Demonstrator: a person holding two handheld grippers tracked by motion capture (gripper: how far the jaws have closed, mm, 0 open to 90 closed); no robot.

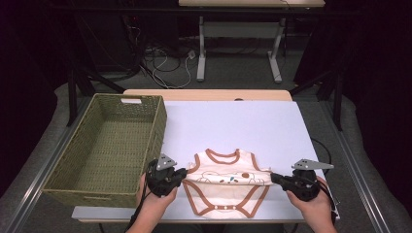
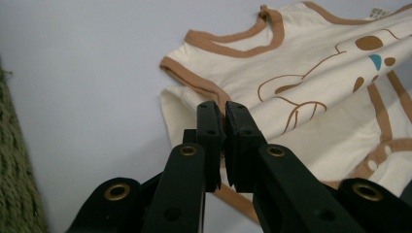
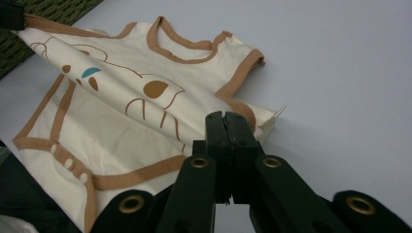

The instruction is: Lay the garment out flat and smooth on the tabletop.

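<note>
White table [image 1: 272,121] under me, I hold my left tongs [image 1: 184,174] and right tongs [image 1: 273,177] clamped on the baby bodysuit's [image 1: 228,187] opposite side edges.

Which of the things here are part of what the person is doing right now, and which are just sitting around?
In use:
- baby bodysuit, cream with brown trim, pinched at both sides
- left gripper, shut on its left edge
- right gripper, shut on its right edge
- white table it lies on

Idle:
- woven basket, empty, beside the bodysuit
- desk and cables behind
</note>
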